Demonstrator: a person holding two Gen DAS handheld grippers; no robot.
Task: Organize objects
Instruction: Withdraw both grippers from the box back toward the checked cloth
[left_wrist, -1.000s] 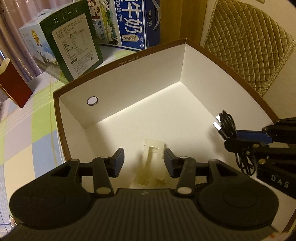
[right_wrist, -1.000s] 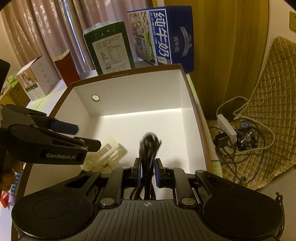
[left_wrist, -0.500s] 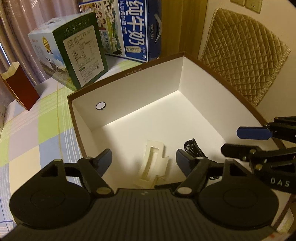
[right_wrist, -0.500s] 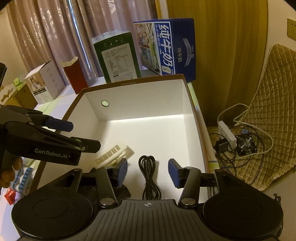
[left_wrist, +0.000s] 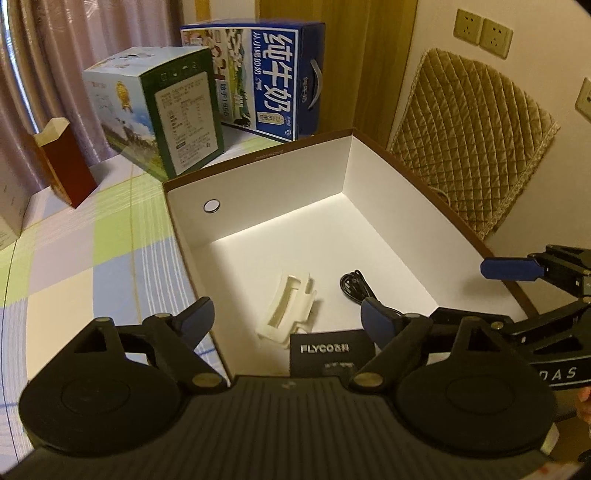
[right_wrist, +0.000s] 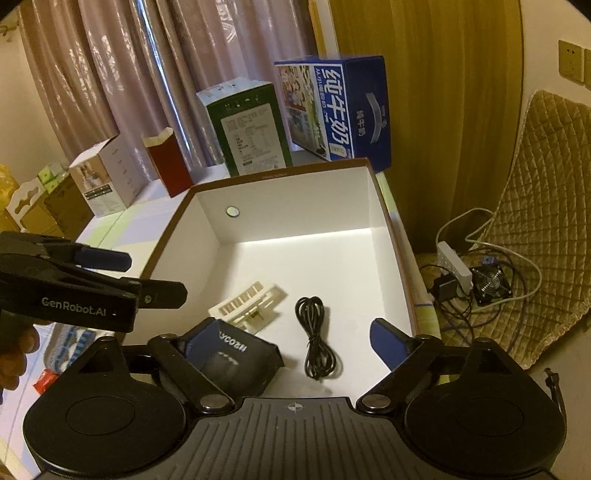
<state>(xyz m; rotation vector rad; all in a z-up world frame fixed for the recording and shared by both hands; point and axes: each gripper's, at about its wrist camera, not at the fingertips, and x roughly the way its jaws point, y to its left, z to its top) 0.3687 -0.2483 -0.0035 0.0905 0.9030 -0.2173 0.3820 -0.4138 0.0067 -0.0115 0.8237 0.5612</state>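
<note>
With both sets of jaws just opened wide and nothing between the pads, the left gripper (left_wrist: 286, 314) and right gripper (right_wrist: 293, 332) hang above the near end of the white-lined box (right_wrist: 380, 206), touching none of its contents. Coiled black cable (right_wrist: 317, 338) lies loose on the box floor ahead of the right gripper, roughly centred in its gap; the cream plastic holder (left_wrist: 286, 310) lies ahead of the left gripper in its gap, just left of the cable. 1 black FLYCO case (left_wrist: 328, 356) sits at the near wall, close under the left gripper, just beside the holder.
</note>
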